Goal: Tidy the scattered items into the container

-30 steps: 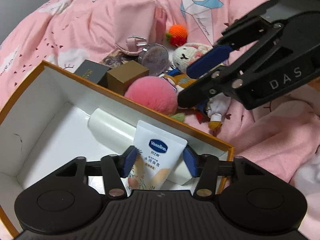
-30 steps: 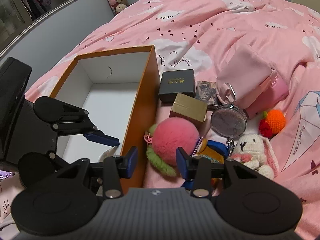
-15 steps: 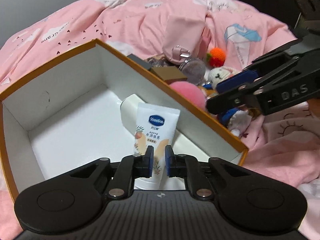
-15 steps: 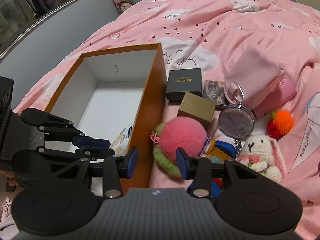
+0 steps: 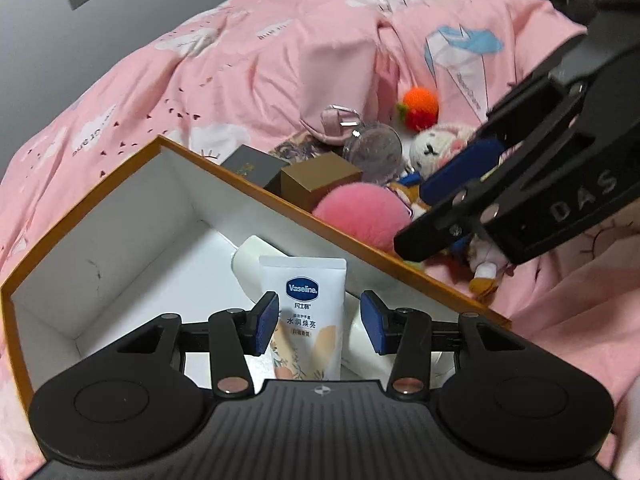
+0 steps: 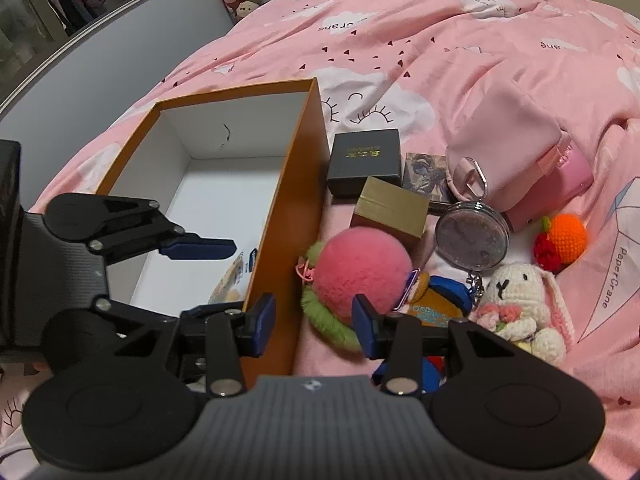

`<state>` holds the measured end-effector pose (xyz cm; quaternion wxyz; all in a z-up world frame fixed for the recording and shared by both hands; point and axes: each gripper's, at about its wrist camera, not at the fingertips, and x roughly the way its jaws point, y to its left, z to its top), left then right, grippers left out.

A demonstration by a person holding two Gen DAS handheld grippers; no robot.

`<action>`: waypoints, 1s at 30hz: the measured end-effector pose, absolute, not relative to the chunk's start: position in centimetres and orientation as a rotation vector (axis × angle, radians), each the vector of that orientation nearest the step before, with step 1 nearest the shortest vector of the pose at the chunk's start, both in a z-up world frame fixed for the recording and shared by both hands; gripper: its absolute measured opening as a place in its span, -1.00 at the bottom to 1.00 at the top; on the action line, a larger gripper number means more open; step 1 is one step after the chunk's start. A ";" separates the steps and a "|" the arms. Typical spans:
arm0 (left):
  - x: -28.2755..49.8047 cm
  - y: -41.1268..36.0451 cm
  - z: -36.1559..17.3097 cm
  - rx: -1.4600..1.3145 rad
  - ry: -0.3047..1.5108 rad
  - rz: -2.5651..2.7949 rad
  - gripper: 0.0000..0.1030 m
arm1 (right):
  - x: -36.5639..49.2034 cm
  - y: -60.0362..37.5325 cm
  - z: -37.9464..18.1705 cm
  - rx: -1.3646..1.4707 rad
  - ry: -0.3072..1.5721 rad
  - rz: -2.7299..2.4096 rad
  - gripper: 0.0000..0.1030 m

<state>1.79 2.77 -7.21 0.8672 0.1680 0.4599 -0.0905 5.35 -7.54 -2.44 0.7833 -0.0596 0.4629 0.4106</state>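
Note:
The orange box (image 5: 240,182) with a white inside holds a Vaseline tube (image 5: 308,280) lying on a white bottle (image 5: 250,256). My left gripper (image 5: 320,322) hangs over the tube, its jaws opening, pads clear of it. From the right wrist view it (image 6: 200,280) sits inside the box (image 6: 296,200). My right gripper (image 6: 314,324) stands open and empty just outside the box wall, above a pink pompom (image 6: 360,268). Scattered beside it lie a brown box (image 6: 390,212), black box (image 6: 364,160), round clear case (image 6: 472,236), knitted bunny (image 6: 520,304) and orange crochet fruit (image 6: 564,240).
Everything rests on a rumpled pink bedcover (image 6: 400,40). A pink pouch (image 6: 516,152) lies behind the clear case, a small printed card (image 6: 424,170) beside the black box, a blue-and-orange toy (image 6: 436,300) under the right fingers. A grey wall stands at the left.
The left jaws went from open to nearly shut above the tube, then opened wide again. The tube still lies in the box. The right gripper has not moved.

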 end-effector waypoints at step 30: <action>-2.5 9.7 -3.4 -0.036 0.816 0.226 -0.80 | 2.7 -1.8 0.8 -0.386 0.811 1.086 -0.19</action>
